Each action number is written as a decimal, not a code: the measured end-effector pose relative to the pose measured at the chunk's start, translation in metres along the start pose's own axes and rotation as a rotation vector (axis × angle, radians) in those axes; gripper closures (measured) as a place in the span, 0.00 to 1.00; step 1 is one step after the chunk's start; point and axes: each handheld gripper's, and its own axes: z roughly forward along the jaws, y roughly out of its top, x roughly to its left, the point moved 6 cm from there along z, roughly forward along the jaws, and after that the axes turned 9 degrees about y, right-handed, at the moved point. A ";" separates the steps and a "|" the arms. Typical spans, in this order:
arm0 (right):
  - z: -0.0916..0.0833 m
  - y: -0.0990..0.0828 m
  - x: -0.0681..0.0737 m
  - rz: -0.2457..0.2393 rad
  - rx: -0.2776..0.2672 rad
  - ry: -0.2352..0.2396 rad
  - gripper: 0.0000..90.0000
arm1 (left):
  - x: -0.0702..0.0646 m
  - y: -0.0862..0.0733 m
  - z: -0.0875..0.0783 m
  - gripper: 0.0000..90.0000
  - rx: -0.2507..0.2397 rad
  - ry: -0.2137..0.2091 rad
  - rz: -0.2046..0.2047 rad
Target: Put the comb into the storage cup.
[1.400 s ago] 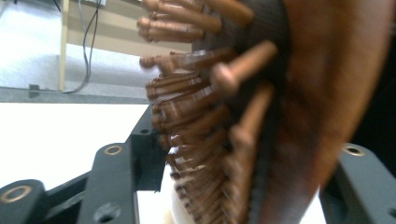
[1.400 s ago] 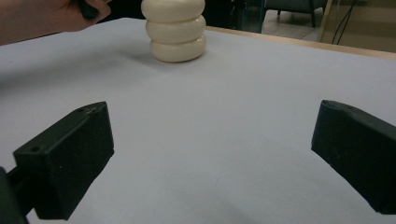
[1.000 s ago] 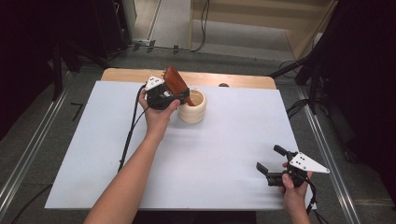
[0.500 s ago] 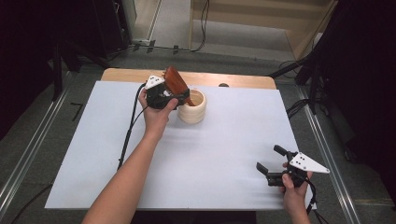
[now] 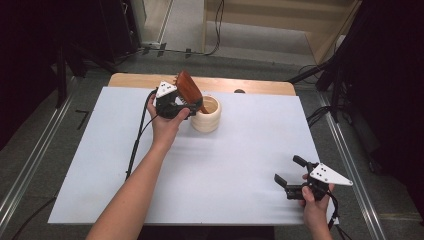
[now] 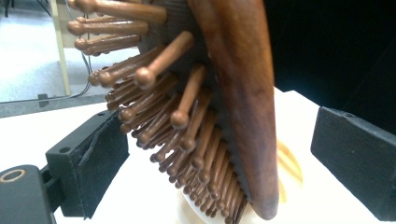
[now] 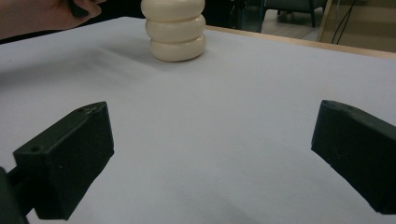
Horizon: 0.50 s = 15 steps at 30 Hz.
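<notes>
**Ops:** Where is the hairbrush now?

**Me:** The wooden hairbrush (image 5: 189, 89) stands tilted with its lower end inside the cream ribbed holder (image 5: 207, 115), at about twelve o'clock on the white tabletop (image 5: 240, 150), near the far edge. Its bristle pins (image 6: 173, 126) face my left gripper (image 5: 186, 106).

**Ops:** Is the left one pinching it?

**Me:** No. Its jaws have just been opening; the brush sits between them, and both pads stand clear of it.

**Ops:** And the right?

**Me:** My right gripper (image 5: 285, 176) rests at about five o'clock, well apart from the holder, jaws spread wide with bare tabletop between them, pointing toward the holder.
</notes>
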 end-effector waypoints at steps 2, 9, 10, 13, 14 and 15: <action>0.000 0.000 0.000 0.000 0.000 0.000 0.00 | 0.000 0.000 -0.002 0.04 -0.007 -0.005 0.003; 0.001 0.000 0.001 -0.003 0.002 0.002 0.00 | 0.004 -0.002 -0.008 0.02 -0.012 0.002 0.009; 0.001 0.000 0.001 -0.005 0.002 0.001 0.00 | 0.004 -0.002 -0.008 0.02 -0.011 0.001 0.013; 0.001 0.000 0.001 -0.005 0.002 0.001 0.00 | 0.005 -0.004 -0.011 0.00 -0.008 -0.002 0.016; 0.001 0.000 0.001 -0.004 0.002 0.002 0.00 | 0.006 -0.004 -0.012 0.00 -0.009 -0.002 0.018; 0.001 0.000 0.001 -0.004 0.002 0.000 0.00 | 0.006 -0.004 -0.012 0.00 -0.011 0.004 0.022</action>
